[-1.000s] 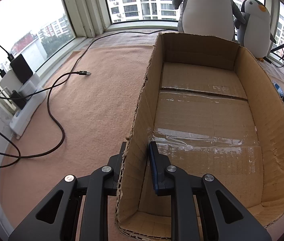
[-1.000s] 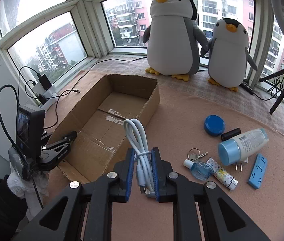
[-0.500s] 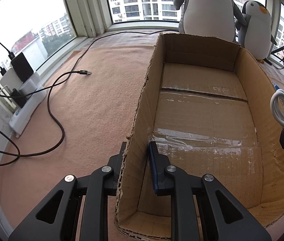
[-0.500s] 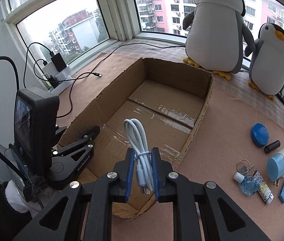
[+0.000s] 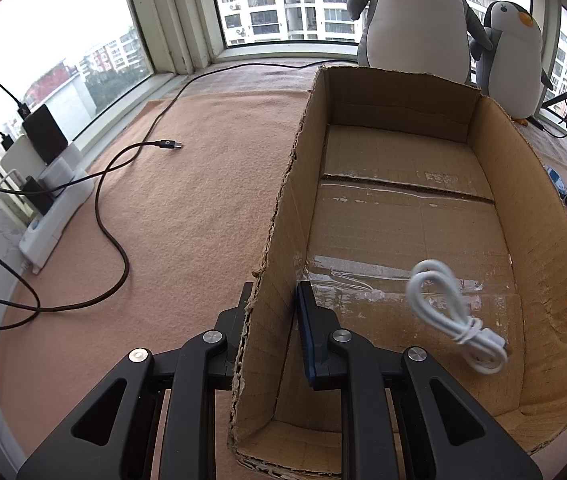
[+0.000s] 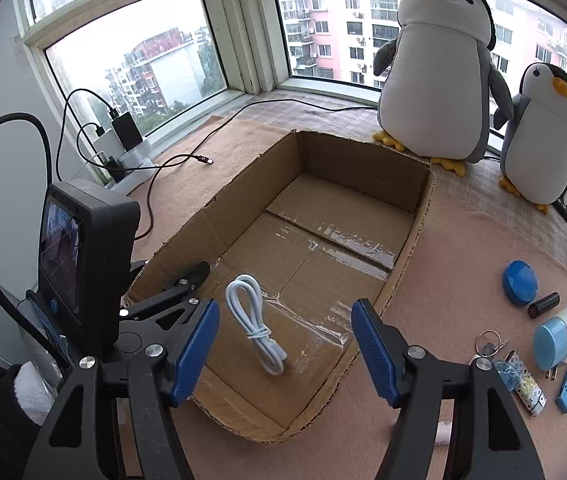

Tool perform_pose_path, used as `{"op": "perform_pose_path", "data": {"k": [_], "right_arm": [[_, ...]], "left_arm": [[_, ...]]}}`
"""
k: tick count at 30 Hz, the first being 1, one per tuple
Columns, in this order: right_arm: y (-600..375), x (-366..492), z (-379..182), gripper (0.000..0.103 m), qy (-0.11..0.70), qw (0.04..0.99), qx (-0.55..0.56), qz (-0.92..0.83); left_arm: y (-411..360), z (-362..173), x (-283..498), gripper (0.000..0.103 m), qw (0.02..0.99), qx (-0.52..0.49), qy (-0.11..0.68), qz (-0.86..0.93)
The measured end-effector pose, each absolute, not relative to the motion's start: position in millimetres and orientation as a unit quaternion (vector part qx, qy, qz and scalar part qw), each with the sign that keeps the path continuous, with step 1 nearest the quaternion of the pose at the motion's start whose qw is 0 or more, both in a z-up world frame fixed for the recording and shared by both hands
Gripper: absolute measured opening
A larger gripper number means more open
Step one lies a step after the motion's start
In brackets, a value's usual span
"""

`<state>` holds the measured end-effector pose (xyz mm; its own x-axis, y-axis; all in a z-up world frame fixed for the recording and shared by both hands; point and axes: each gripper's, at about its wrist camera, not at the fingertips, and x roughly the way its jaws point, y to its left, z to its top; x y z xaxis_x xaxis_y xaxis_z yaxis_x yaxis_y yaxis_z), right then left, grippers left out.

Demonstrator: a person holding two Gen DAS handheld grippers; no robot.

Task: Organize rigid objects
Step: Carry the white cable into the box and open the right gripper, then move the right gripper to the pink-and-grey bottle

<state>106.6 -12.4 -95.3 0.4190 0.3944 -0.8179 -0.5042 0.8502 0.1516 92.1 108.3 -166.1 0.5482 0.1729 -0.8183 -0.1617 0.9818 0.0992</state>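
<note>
**Cable in the box**

The left tongs [image 5: 273, 312] clamp the box's [image 5: 531, 200] near side wall, one finger inside and one outside. The right tongs [image 6: 285, 344] are spread wide above the box's near end, holding nothing. The coiled white cable [image 6: 257, 326] is inside the box, near its front end. Other small items [image 6: 519, 282] lie on the surface to the box's right.

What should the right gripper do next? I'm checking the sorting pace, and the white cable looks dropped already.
Probably swing the right gripper, jaws wide open and empty, toward the small items on the mat, perhaps the blue-capped bottle. The white cable is in the cardboard box, whose wall the left gripper clamps.
</note>
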Motion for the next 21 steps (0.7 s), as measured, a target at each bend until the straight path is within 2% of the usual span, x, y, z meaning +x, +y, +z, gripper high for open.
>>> {"op": "perform_pose_path", "data": {"k": [14,19,21], "right_arm": [[-60,94,-92,0.065,0.471,0.848,-0.026,0.24],[-105,82,-100,0.07,0.479,0.852,-0.02,0.21],[-121,80,-105,0.075,0.485,0.85,-0.016,0.203]], "left_arm": [[108,-166,92,0.017,0.88,0.006,0.466,0.095],[109,-166,92,0.017,0.88,0.007,0.465,0.097],[108,-166,92,0.017,0.88,0.007,0.465,0.096]]}}
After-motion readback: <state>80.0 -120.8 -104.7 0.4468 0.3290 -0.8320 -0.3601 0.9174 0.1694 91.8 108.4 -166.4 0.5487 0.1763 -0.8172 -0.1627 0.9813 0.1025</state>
